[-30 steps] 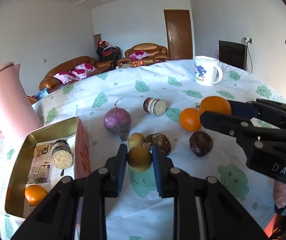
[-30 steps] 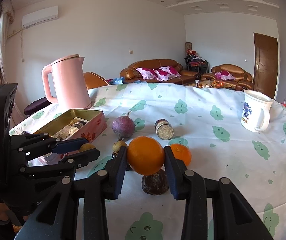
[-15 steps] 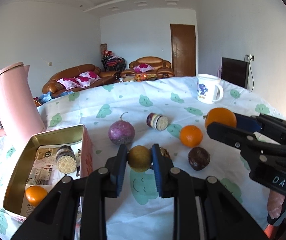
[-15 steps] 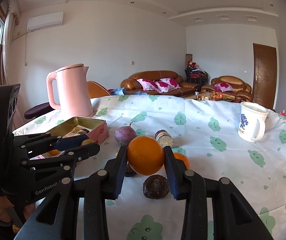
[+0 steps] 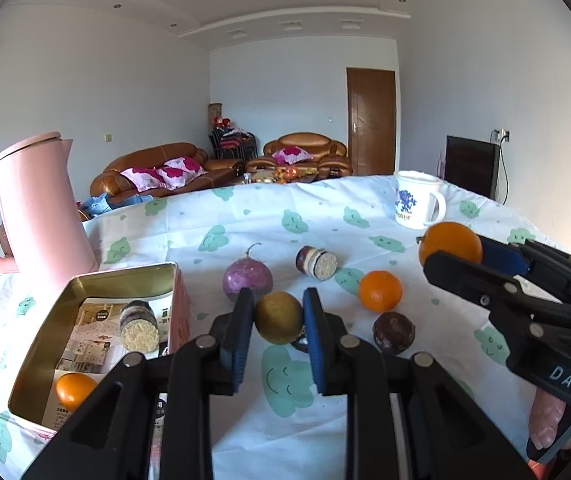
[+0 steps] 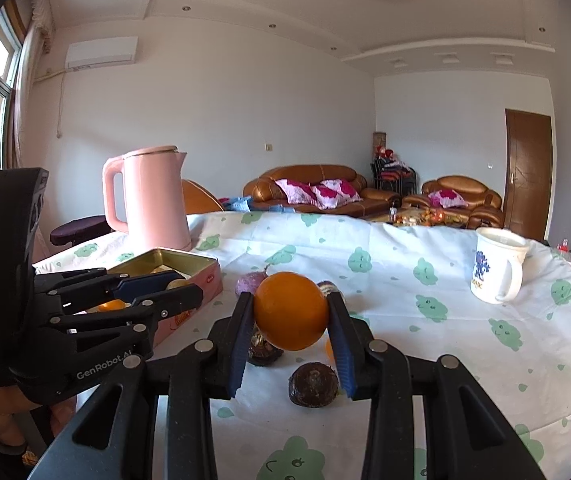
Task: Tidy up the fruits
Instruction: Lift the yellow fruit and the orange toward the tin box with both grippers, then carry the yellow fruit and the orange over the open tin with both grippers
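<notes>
Low in the frame, the left tongs (image 5: 278, 322) clamp a brownish-yellow fruit (image 5: 278, 317); the right tongs (image 6: 290, 314) grip an orange (image 6: 290, 311), both tilted slightly downward.

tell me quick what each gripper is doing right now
Left gripper: closed on a yellow-brown fruit.
Right gripper: closed on an orange.

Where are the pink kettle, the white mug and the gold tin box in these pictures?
pink kettle (image 5: 39, 208): left wrist view, middle of its body.
white mug (image 6: 493, 272): right wrist view, front of its side wall beside the blue print.
gold tin box (image 5: 41, 344): left wrist view, its left inner wall.
</notes>
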The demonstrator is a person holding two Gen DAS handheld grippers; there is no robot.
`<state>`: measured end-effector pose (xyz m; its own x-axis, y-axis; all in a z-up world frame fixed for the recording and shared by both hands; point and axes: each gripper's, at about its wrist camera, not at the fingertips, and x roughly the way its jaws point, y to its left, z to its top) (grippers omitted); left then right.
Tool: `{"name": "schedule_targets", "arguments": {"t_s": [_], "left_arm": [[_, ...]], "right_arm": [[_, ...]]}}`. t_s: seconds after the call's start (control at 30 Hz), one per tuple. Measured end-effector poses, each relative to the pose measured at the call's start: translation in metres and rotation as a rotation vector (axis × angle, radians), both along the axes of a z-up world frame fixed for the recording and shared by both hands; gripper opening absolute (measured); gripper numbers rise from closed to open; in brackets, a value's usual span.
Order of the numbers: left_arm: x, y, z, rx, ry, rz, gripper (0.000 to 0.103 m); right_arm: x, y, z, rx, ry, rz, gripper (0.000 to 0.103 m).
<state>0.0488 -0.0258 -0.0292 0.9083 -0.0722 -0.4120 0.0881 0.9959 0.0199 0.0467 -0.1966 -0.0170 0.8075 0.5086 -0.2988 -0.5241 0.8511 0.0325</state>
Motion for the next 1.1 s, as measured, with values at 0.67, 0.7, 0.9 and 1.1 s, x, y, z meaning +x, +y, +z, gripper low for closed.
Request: {"name": "schedule_targets", "arguments": {"t_s": [0.67, 0.7, 0.9, 1.1], "left_arm": [[-0.011, 0.018, 0.008, -0.027, -0.058, 0.028, 0.026], [-0.011, 0.02, 0.009, -0.027, -0.059, 0.033, 0.026], [-0.012, 0.037, 0.013, -0.034, -0.059, 0.06, 0.026], [-0.005, 0.058, 0.013, -0.037, -0.037, 0.104, 0.026]], "right_arm": [[0.008, 0.027, 0.015, -0.048, -0.015, 0.065, 0.038], [0.01, 0.031, 0.018, -0.05, -0.013, 0.073, 0.038], [0.016, 0.05, 0.029, -0.071, -0.014, 0.103, 0.038], [0.025, 0.075, 0.041, -0.088, -0.016, 0.151, 0.038]]}}
